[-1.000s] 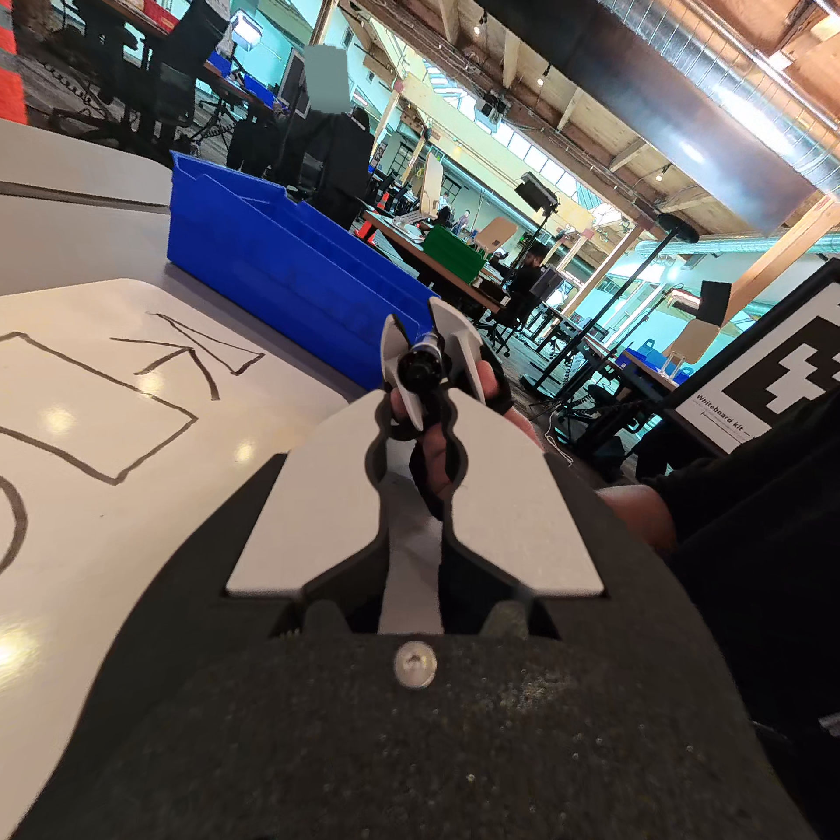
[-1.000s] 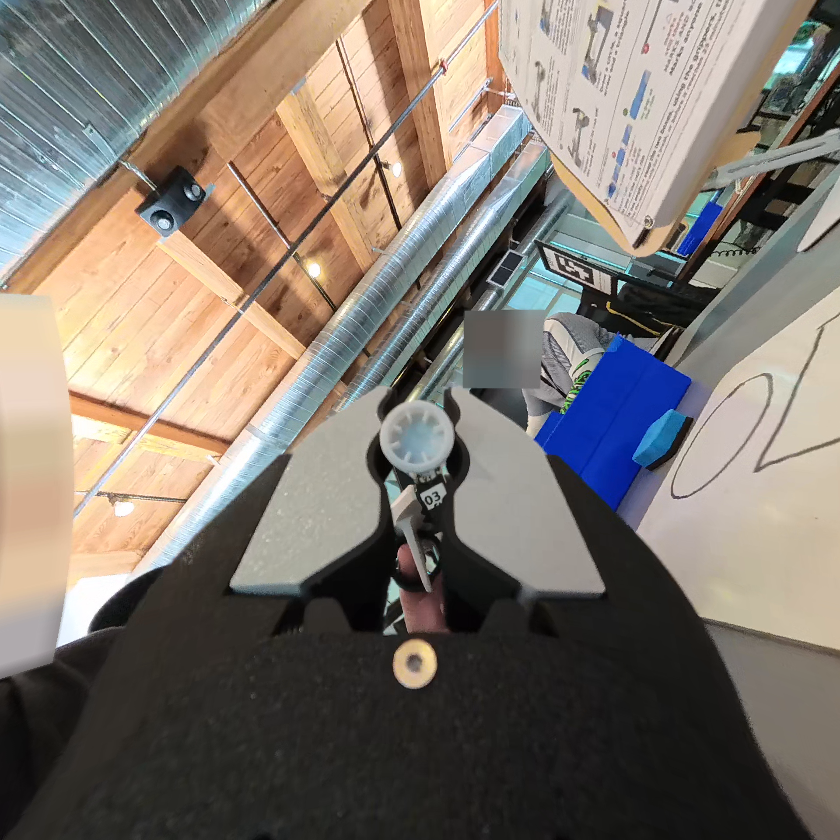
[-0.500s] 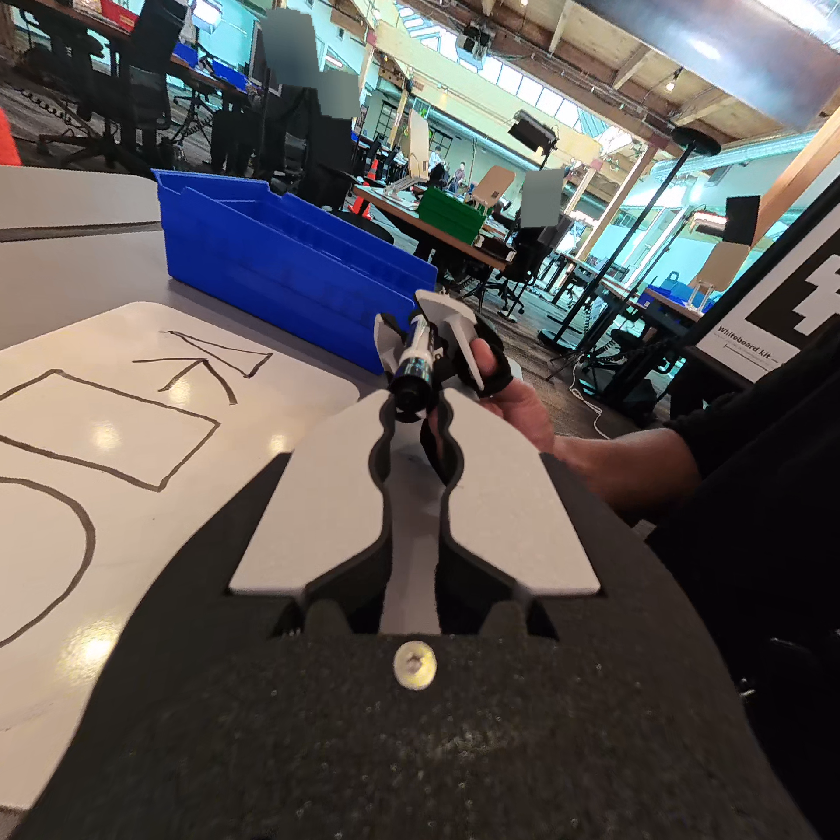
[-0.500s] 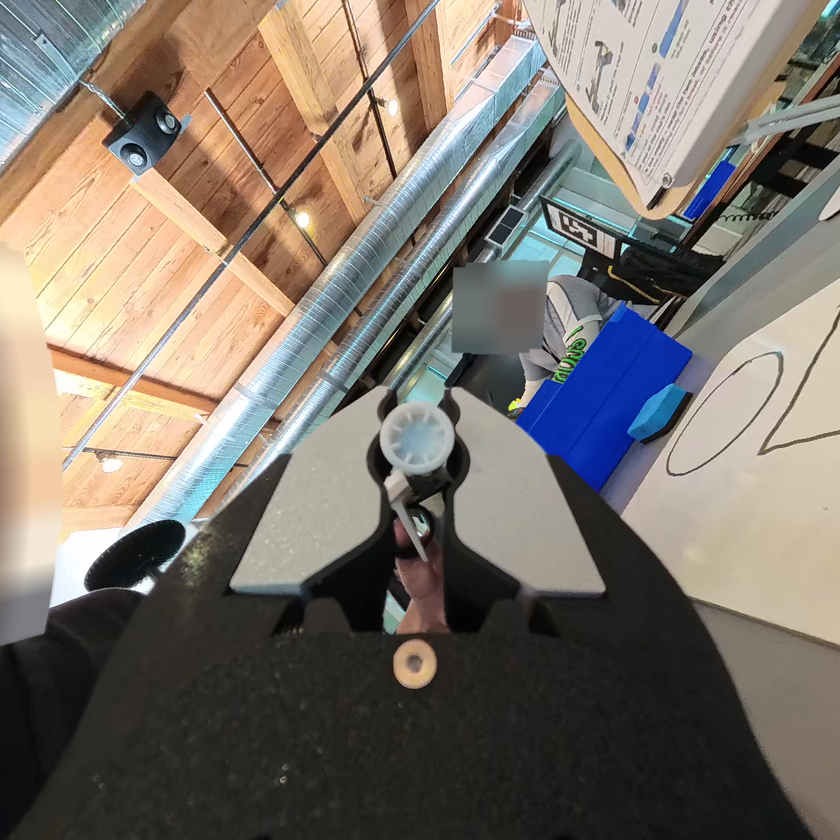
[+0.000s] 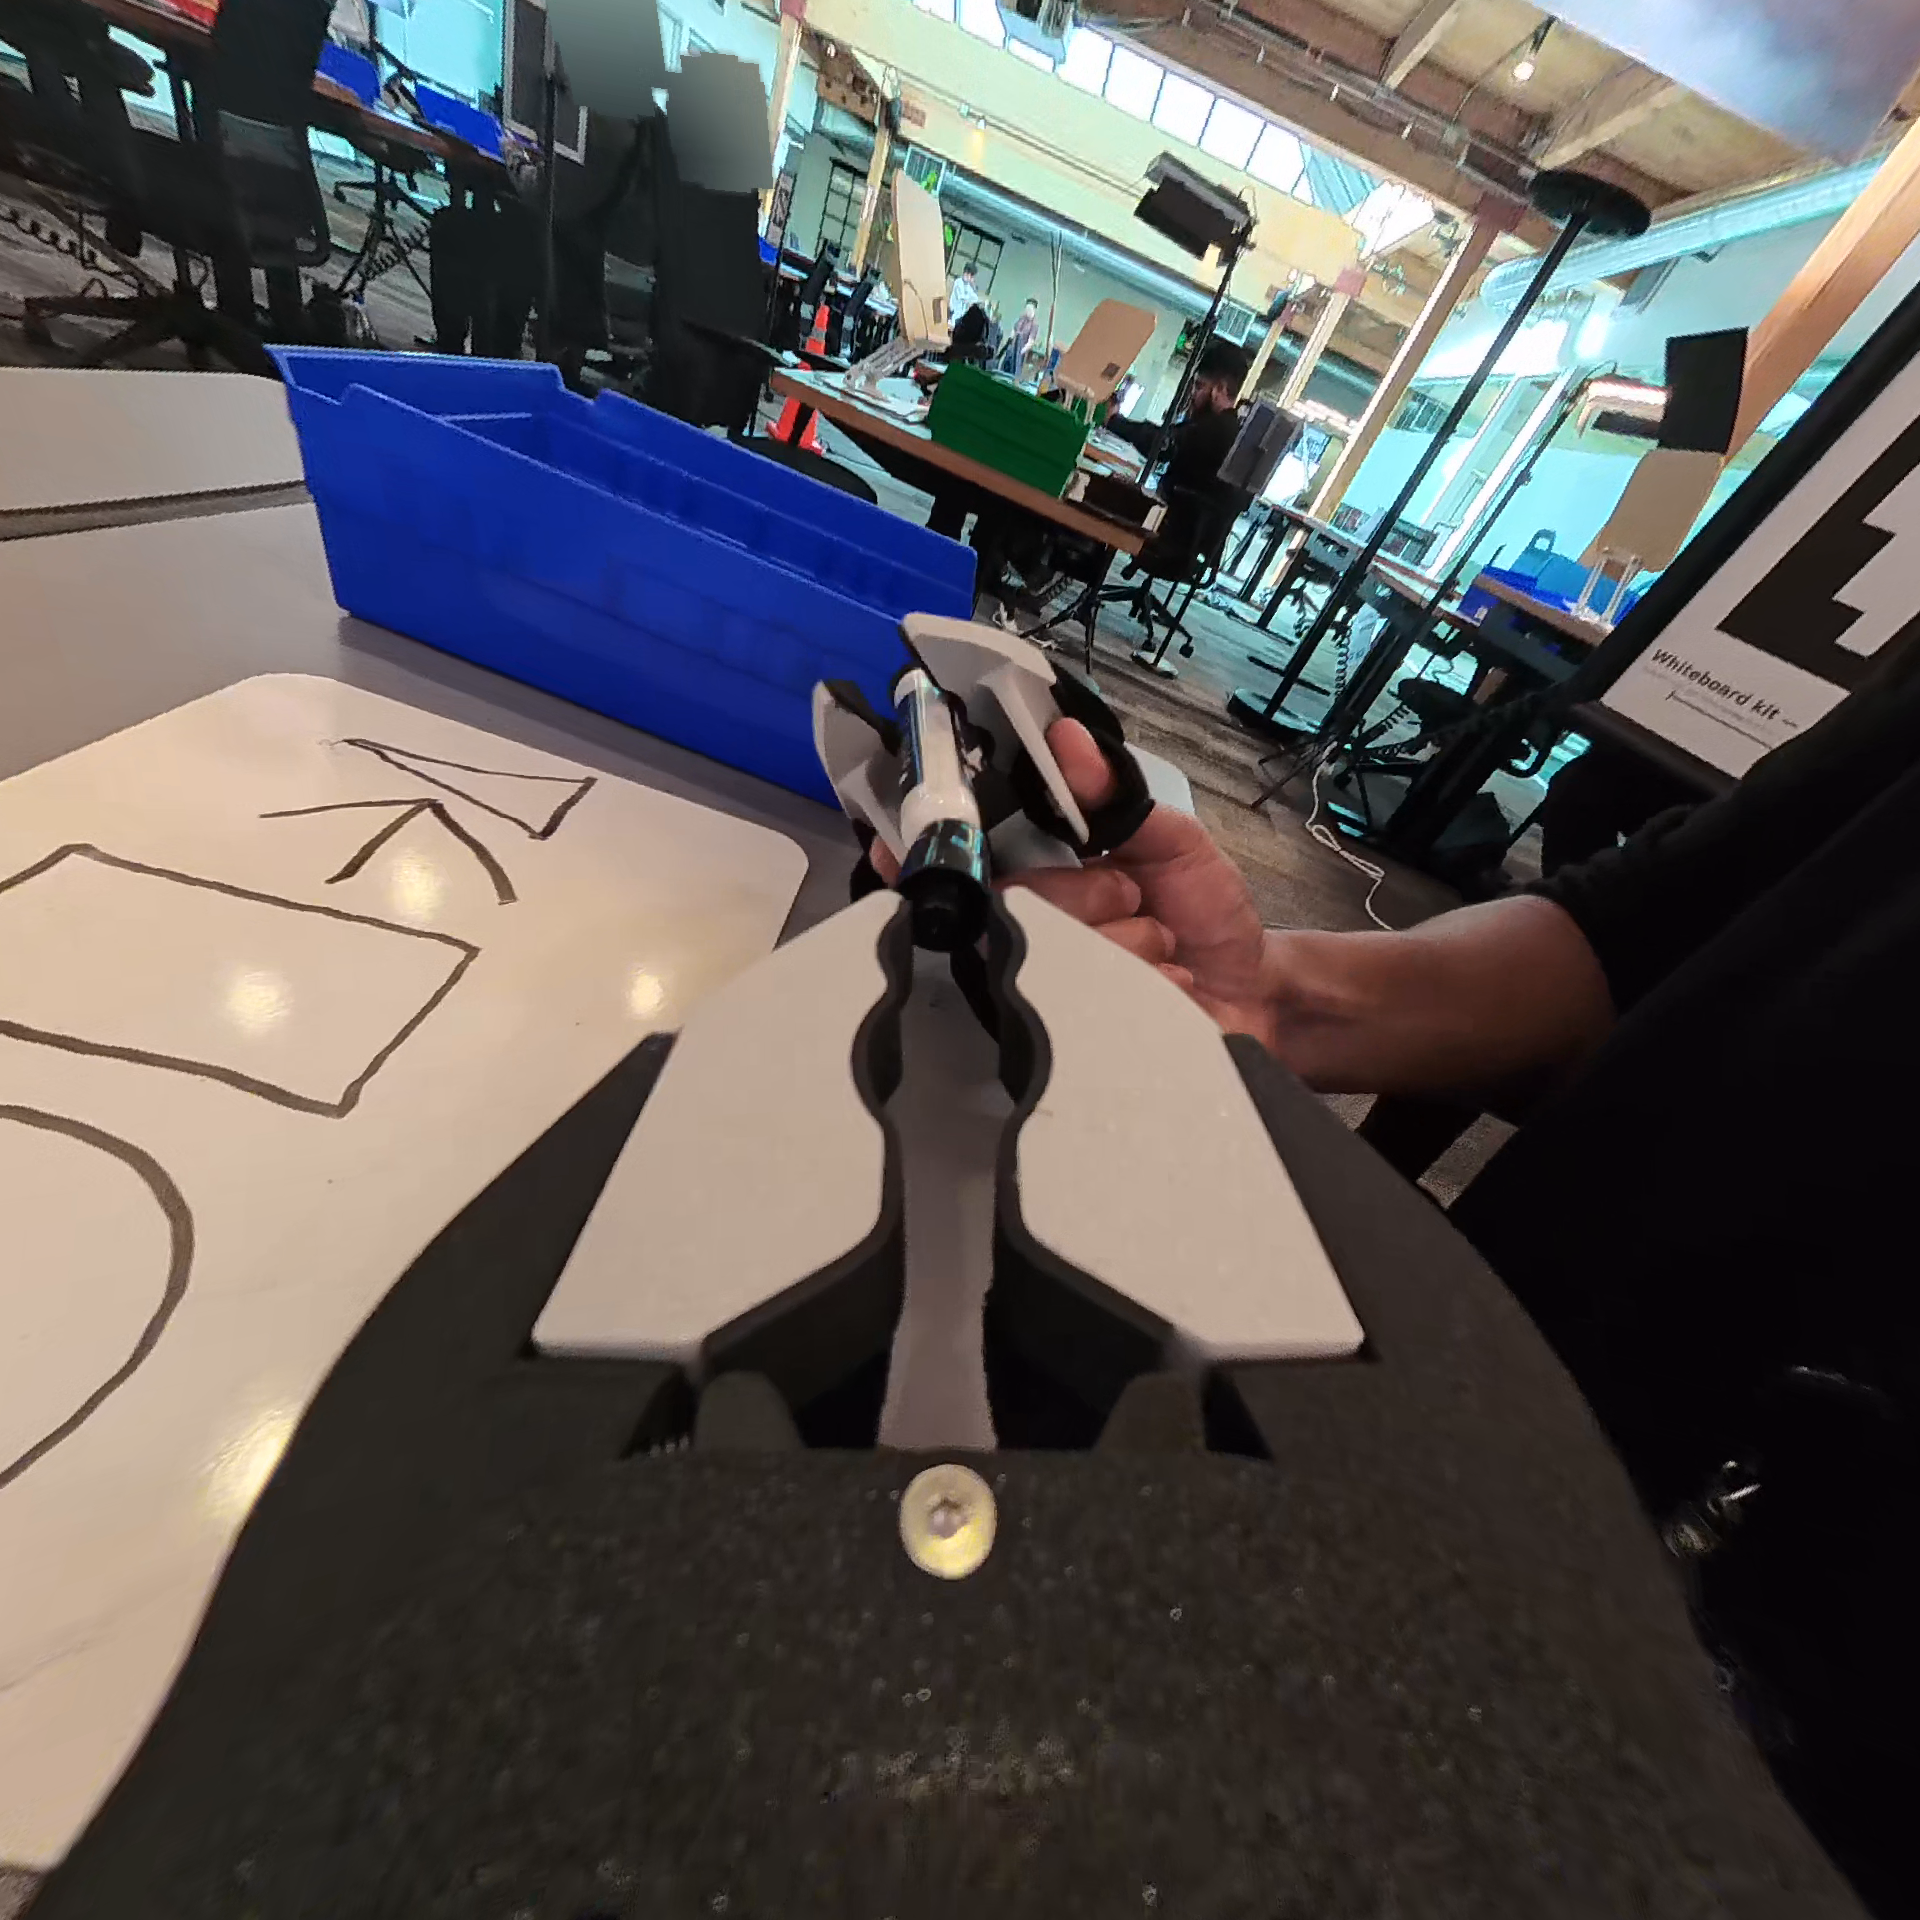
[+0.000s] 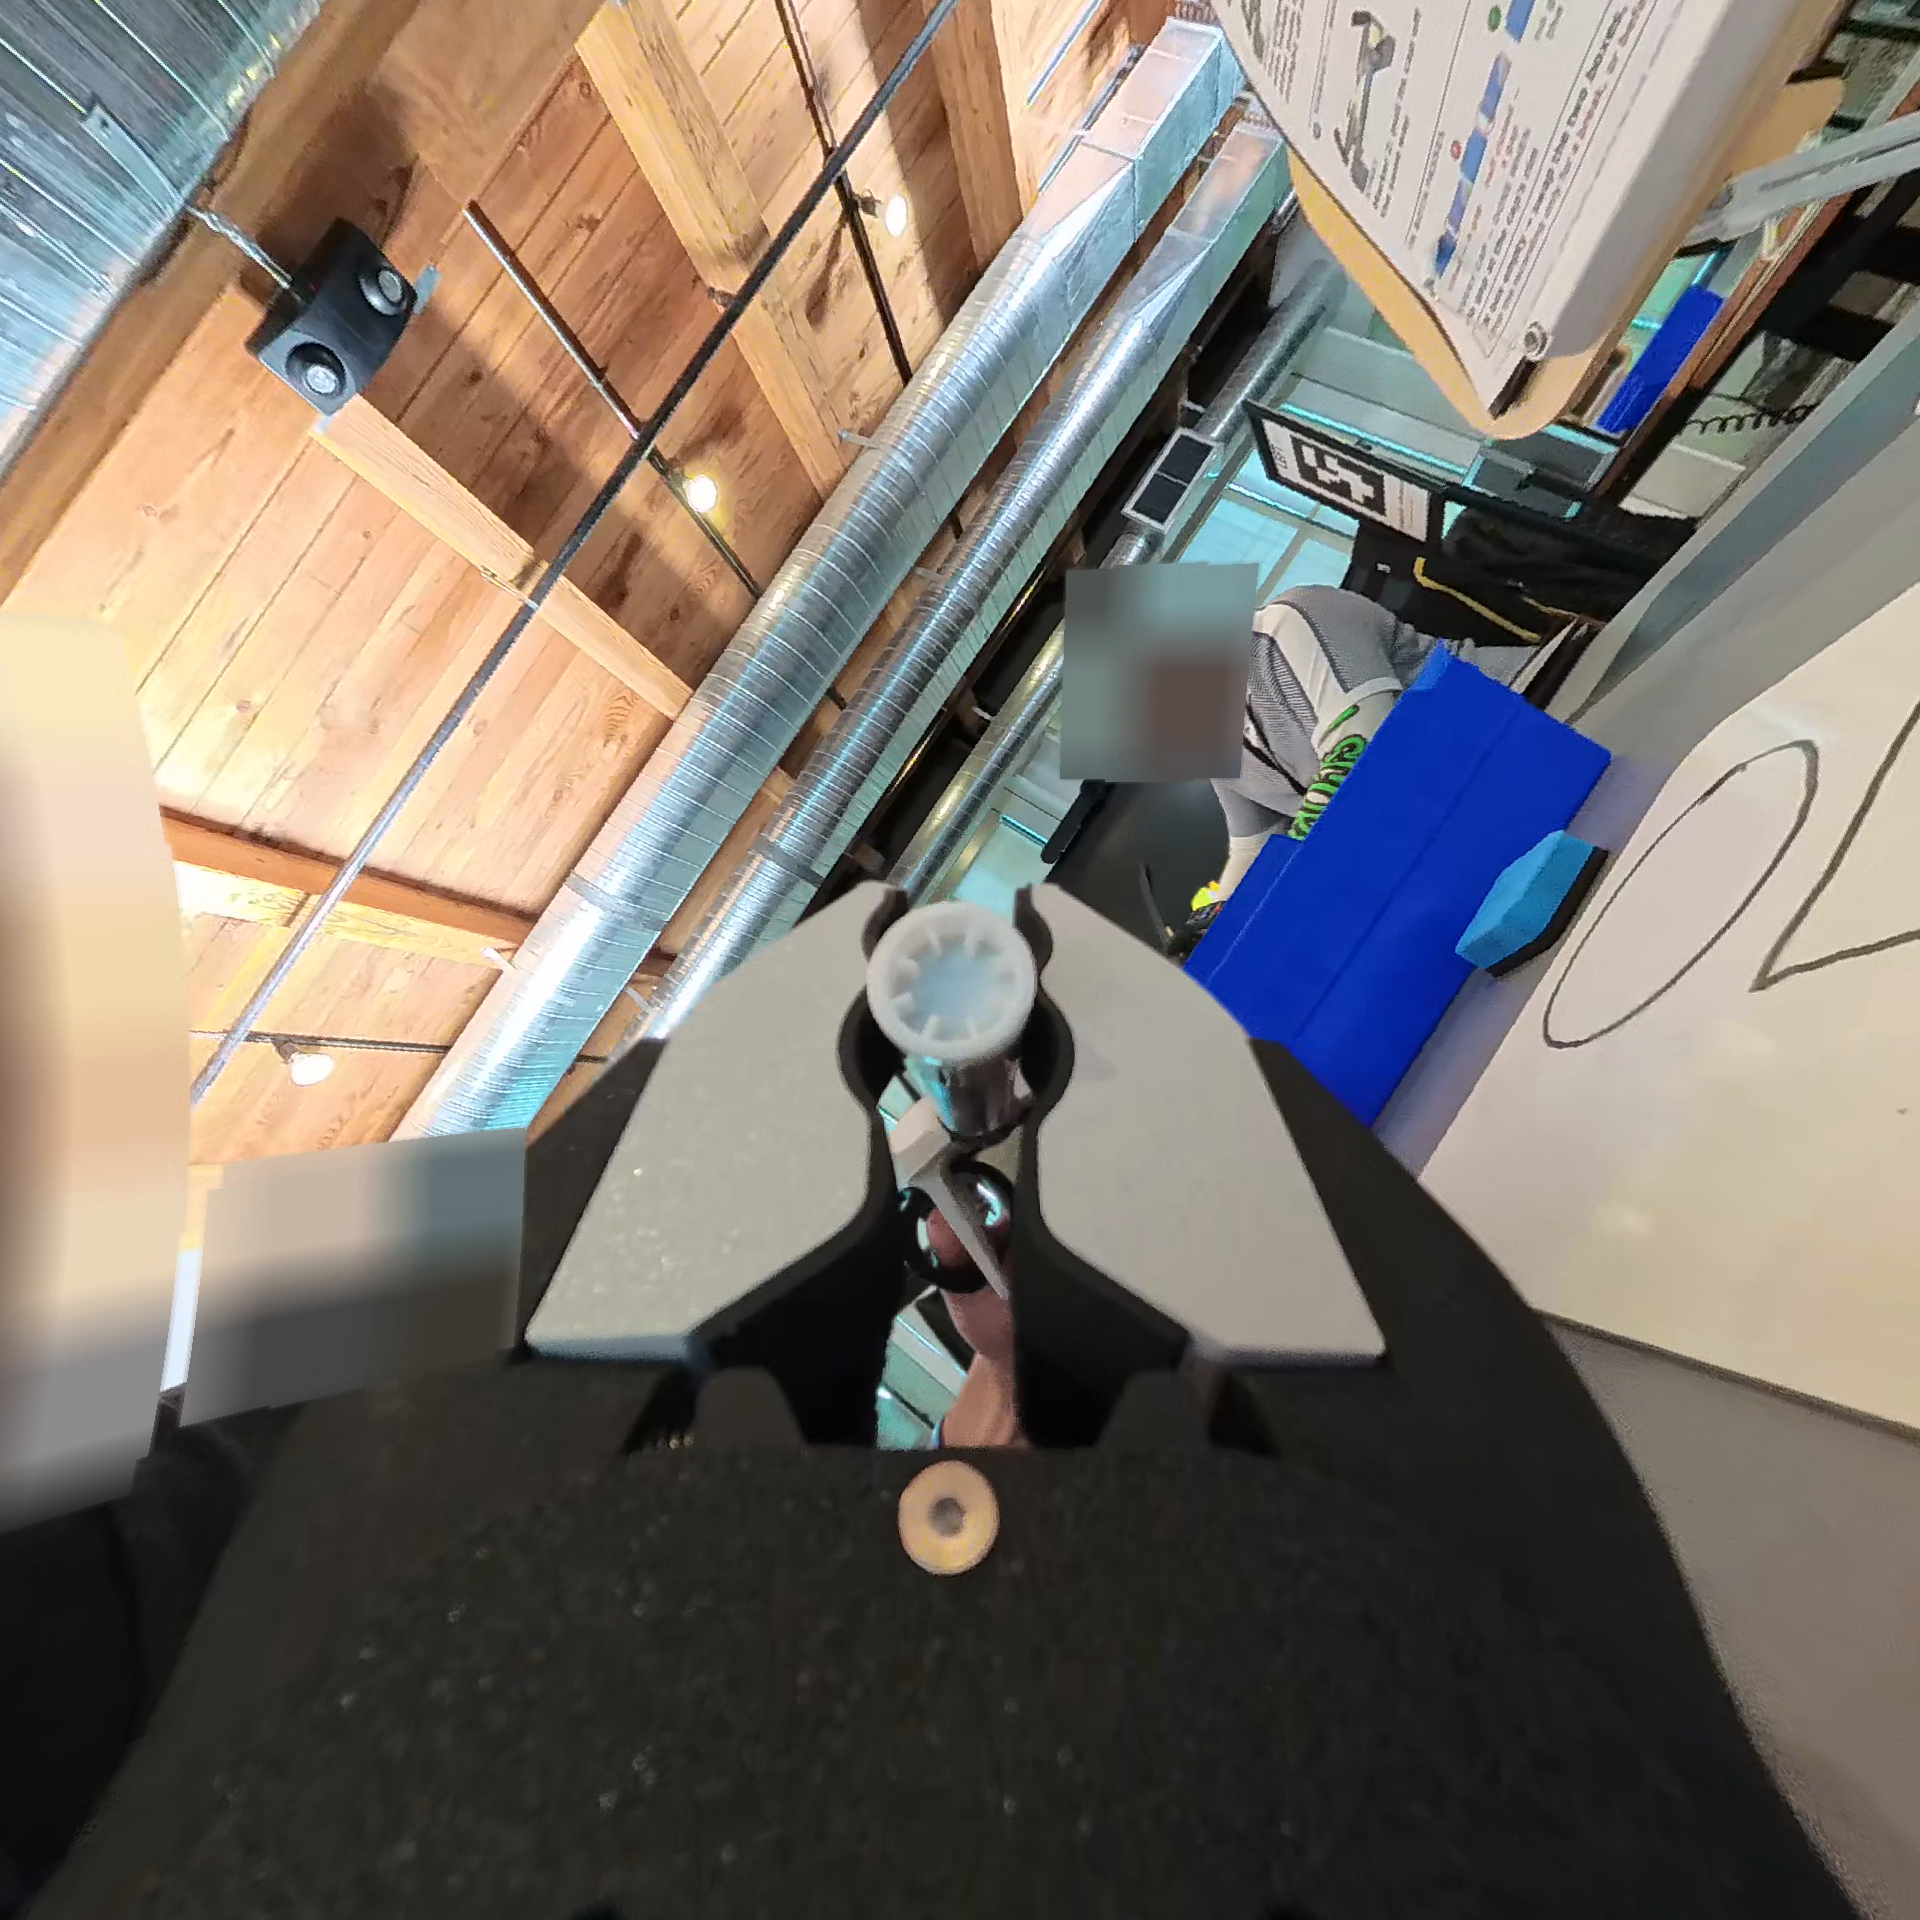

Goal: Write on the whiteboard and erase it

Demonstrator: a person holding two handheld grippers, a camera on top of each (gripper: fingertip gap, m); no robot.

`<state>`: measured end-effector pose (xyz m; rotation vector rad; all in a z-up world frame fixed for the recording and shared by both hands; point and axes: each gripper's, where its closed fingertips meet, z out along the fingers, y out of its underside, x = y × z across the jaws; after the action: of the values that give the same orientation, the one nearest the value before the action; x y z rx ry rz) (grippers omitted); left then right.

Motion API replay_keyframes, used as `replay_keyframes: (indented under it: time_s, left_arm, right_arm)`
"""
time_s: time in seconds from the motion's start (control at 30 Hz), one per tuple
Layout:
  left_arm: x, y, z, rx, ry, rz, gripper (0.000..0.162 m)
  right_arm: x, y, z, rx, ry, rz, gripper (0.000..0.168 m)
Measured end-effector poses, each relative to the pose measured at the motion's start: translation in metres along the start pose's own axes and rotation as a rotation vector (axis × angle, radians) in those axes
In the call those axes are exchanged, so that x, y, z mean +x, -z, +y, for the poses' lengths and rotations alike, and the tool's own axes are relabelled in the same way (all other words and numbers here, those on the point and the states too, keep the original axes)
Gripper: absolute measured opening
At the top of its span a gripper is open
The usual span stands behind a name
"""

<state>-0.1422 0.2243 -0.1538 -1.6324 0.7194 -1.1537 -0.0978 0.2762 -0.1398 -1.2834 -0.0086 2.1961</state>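
The whiteboard lies on the grey table with a black rectangle, arrow, triangle and curve drawn on it; it also shows in the right wrist view. My left gripper is shut on the black cap end of the marker, beyond the board's right edge. My right gripper, held by a hand, is shut on the marker's white body from the far side. In the right wrist view my right gripper holds the marker, whose round grey end faces the camera. A blue eraser lies by the board.
A long blue bin stands on the table behind the whiteboard and shows in the right wrist view. A black-and-white sign on a stand is at the right. A dark sleeve fills the right side. Other desks and people are far behind.
The marker went from pointing straight at the left camera to slanting up and away from it. The left view has tilted, showing more of the board. Both grippers stay shut.
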Motion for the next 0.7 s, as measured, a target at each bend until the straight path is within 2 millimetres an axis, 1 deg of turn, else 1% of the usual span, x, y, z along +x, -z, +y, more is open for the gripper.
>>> replay_keyframes:
  time_s: [0.07, 0.13, 0.2, 0.23, 0.37, 0.47, 0.57, 0.7]
  left_arm:
    - [0.001, -0.003, 0.0, -0.003, -0.001, -0.007, 0.013]
    - [0.004, -0.004, 0.0, 0.001, 0.005, 0.003, 0.009]
    - [0.005, -0.003, -0.002, 0.009, 0.011, 0.014, 0.017]
    - [0.005, -0.003, -0.003, 0.013, 0.021, 0.021, 0.017]
    - [0.001, -0.002, -0.002, 0.004, 0.002, -0.009, 0.008]
    - [0.0, -0.001, -0.002, 0.006, -0.009, -0.022, 0.008]
    - [-0.003, -0.002, 0.002, -0.017, -0.026, -0.046, 0.009]
    - [-0.007, -0.001, 0.002, -0.005, 0.0, -0.05, 0.008]
  right_arm:
    - [0.0, 0.001, -0.004, 0.021, -0.001, 0.006, 0.02]
    - [-0.001, 0.002, -0.007, 0.032, -0.008, -0.001, 0.02]
    - [-0.001, 0.002, -0.008, 0.03, 0.0, 0.006, 0.02]
    - [-0.001, 0.002, -0.008, 0.028, -0.002, 0.005, 0.02]
    - [0.0, 0.002, -0.006, 0.023, -0.013, 0.004, 0.02]
    - [-0.001, 0.001, -0.004, 0.005, 0.003, 0.011, 0.02]
    - [-0.002, 0.0, -0.003, -0.01, 0.036, 0.026, 0.02]
    - [-0.002, 0.001, 0.0, -0.037, 0.066, 0.045, 0.021]
